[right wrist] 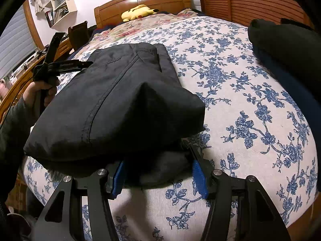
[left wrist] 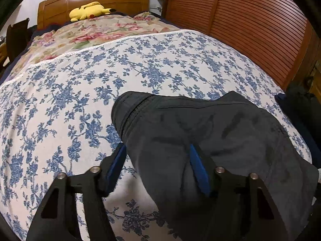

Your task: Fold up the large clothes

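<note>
Our dark garment [right wrist: 112, 104] lies bunched near the bed's [right wrist: 250, 104] foot edge. Both grippers, left [left wrist: 158, 168] and right [right wrist: 158, 174], have jaws spread around soft, light, slumping folds; we'd pinch seamed edges.

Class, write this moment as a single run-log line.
stage: mid-fold | item: black garment on floral bedspread | left gripper: open, straddling garment edge | right gripper: open around garment's near edge

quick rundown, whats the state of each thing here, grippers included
left gripper: open, fingers astride the garment's edge
right gripper: open, fabric between its fingers
black garment: partly folded, bunched on the bed
bedspread: spread flat
yellow plush toy: lying by the headboard
dark folded pile: resting at the bed's far right
</note>
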A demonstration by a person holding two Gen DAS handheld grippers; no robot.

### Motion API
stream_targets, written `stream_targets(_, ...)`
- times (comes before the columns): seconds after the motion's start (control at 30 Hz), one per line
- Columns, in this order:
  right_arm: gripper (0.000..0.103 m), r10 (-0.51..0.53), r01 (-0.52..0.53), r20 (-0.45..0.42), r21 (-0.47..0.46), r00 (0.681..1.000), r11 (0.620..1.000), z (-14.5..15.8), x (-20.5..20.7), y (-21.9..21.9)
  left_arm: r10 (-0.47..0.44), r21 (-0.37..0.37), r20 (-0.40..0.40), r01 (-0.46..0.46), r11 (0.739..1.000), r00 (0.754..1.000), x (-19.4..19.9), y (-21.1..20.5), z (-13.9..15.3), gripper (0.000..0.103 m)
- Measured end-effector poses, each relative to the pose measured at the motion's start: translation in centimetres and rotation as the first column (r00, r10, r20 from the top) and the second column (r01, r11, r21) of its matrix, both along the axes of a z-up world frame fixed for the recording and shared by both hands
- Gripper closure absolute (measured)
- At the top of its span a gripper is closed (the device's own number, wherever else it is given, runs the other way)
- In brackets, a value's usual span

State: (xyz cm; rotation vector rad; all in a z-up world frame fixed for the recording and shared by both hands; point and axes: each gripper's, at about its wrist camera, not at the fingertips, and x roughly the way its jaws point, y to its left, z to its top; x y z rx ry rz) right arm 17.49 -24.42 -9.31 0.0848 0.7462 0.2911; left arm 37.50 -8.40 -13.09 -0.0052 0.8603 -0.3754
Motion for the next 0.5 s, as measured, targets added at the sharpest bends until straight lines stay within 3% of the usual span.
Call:
stream_targets(0.13,0.044,0.011,-0.011,-0.005,0.025,1.0,1.0,-0.2,0.3,0.1,-0.021,-0.001,-0.007,0.021,1.0,1.0,0.0,-0.5,0.1,0.063)
stream_targets(0.2,0.052,0.03,-0.03,-0.009,0.045,0.999,0.999,-0.3,0.4,0.4,-0.028,0.01,-0.01,0.028,1.0,1.0,-0.1,-0.8,0.2,0.072)
stream_targets(0.27,0.075,0.054,-0.053,-0.015,0.077,0.998,0.996,-0.5,0.5,0.4,-0.031,0.033,0.0,0.031,0.999,1.0,-0.3,-1.2,0.5,0.08)
stream_targets(0.33,0.086,0.065,-0.064,-0.005,0.103,0.998,0.993,-0.4,0.5,0.2,-0.021,0.062,0.023,0.019,0.998,1.0,-0.7,-1.4,1.1,0.094)
stream_targets(0.4,0.09,0.073,-0.075,0.021,0.122,0.997,0.99,-0.1,0.4,0.0,-0.011,0.084,0.053,0.006,0.996,0.999,-1.2,-1.4,2.1,0.1)
stream_targets(0.5,0.092,0.072,-0.081,0.078,0.113,0.994,0.99,0.8,-0.2,-0.2,-0.006,0.1,0.087,-0.003,0.995,0.996,-1.9,-1.4,3.4,0.101)
